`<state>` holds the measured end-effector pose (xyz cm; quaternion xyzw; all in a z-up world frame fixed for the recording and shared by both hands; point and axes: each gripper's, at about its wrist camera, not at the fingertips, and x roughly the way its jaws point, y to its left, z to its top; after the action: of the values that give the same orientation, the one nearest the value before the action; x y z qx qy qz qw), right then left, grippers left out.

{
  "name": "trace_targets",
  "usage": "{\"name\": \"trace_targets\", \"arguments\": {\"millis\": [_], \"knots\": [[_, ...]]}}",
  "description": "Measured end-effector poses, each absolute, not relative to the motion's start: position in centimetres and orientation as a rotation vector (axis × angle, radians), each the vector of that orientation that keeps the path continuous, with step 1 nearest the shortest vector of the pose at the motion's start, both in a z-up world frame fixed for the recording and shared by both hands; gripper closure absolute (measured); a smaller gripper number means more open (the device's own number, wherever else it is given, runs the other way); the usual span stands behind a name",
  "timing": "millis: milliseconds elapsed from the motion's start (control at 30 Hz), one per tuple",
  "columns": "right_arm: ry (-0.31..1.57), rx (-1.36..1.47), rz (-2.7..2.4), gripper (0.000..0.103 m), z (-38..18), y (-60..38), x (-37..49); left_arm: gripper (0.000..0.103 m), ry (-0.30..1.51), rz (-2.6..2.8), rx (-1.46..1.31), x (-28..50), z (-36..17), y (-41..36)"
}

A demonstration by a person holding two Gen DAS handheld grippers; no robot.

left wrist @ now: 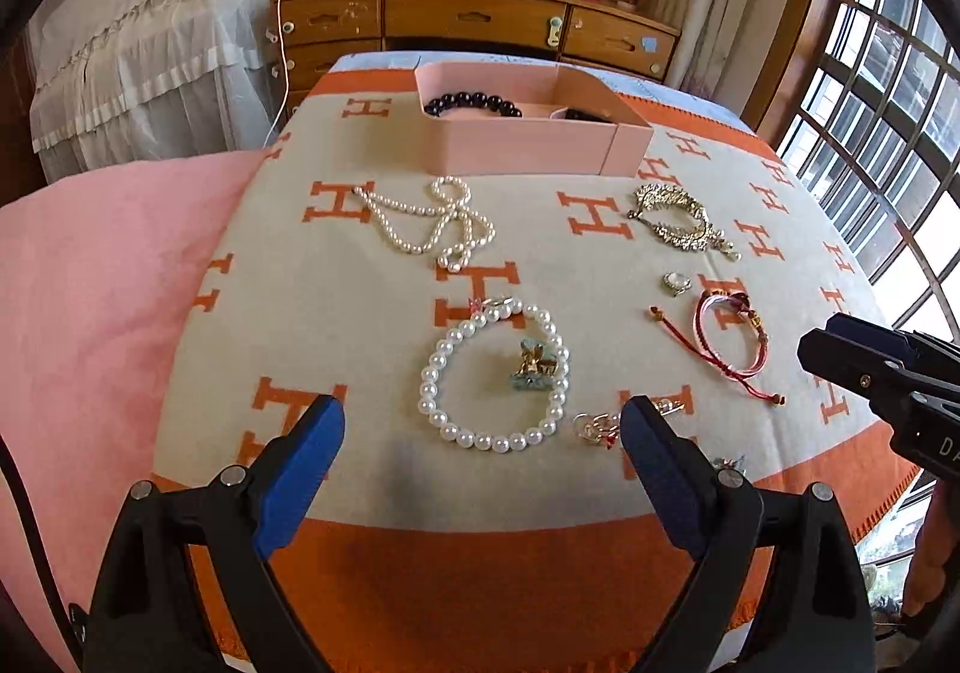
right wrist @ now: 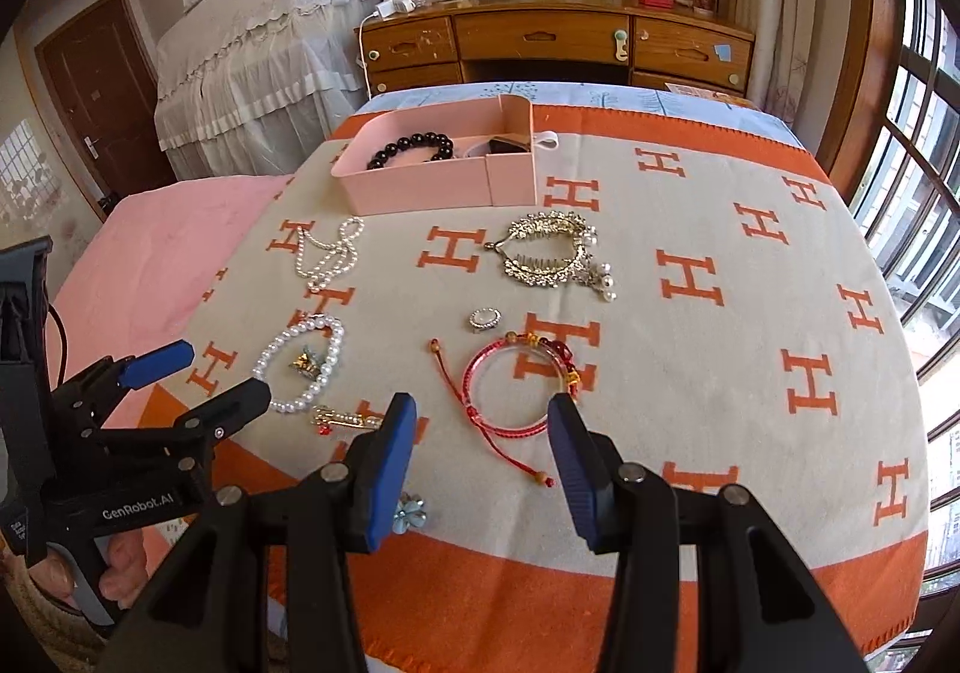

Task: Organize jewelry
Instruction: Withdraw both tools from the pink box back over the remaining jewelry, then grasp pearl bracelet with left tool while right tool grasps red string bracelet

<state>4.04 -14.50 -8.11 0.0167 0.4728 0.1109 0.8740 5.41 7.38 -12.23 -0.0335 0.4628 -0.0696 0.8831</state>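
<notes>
A pink box [left wrist: 528, 148] [right wrist: 420, 184] at the far side of the blanket holds a black bead bracelet [left wrist: 474, 103] [right wrist: 411, 145]. On the blanket lie a pearl necklace [left wrist: 432, 223] [right wrist: 330, 253], a silver hair comb [left wrist: 678, 220] [right wrist: 552, 253], a ring [left wrist: 675, 282] [right wrist: 485, 319], a red cord bracelet [left wrist: 729, 340] [right wrist: 516, 379], a pearl bracelet [left wrist: 492, 373] [right wrist: 303, 364] around a gold brooch [left wrist: 537, 367] [right wrist: 306, 361], and a gold clip [left wrist: 600, 424] [right wrist: 342, 421]. My left gripper [left wrist: 483, 433] [right wrist: 198, 373] is open just before the pearl bracelet. My right gripper [right wrist: 483, 433] is open over the red bracelet's near edge.
The orange and cream blanket [right wrist: 720, 373] covers a bed; a pink sheet [left wrist: 108, 277] lies to the left. A small silver flower piece [right wrist: 411, 514] sits near the front edge. A wooden dresser [left wrist: 474, 22] stands behind, windows [left wrist: 888, 73] to the right.
</notes>
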Motion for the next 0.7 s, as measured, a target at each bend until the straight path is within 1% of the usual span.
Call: {"name": "trace_targets", "arguments": {"millis": [133, 400, 633, 700], "knots": [[1.042, 0.041, 0.206, 0.057, -9.9, -15.1, 5.2, 0.011, 0.990, -0.171, -0.129, 6.1, -13.3, 8.4], [1.078, 0.061, 0.193, 0.057, -11.6, -16.5, 6.2, 0.011, 1.042, -0.196, -0.165, 7.1, -14.9, 8.7], [1.097, 0.046, 0.177, 0.057, -12.9, -16.5, 7.9, 0.011, 1.011, -0.174, -0.166, 7.3, -14.4, 9.2], [1.083, 0.007, 0.174, 0.060, -13.1, -16.0, 8.2, 0.011, 0.997, -0.158, -0.159, 7.4, -14.0, 9.6]]}}
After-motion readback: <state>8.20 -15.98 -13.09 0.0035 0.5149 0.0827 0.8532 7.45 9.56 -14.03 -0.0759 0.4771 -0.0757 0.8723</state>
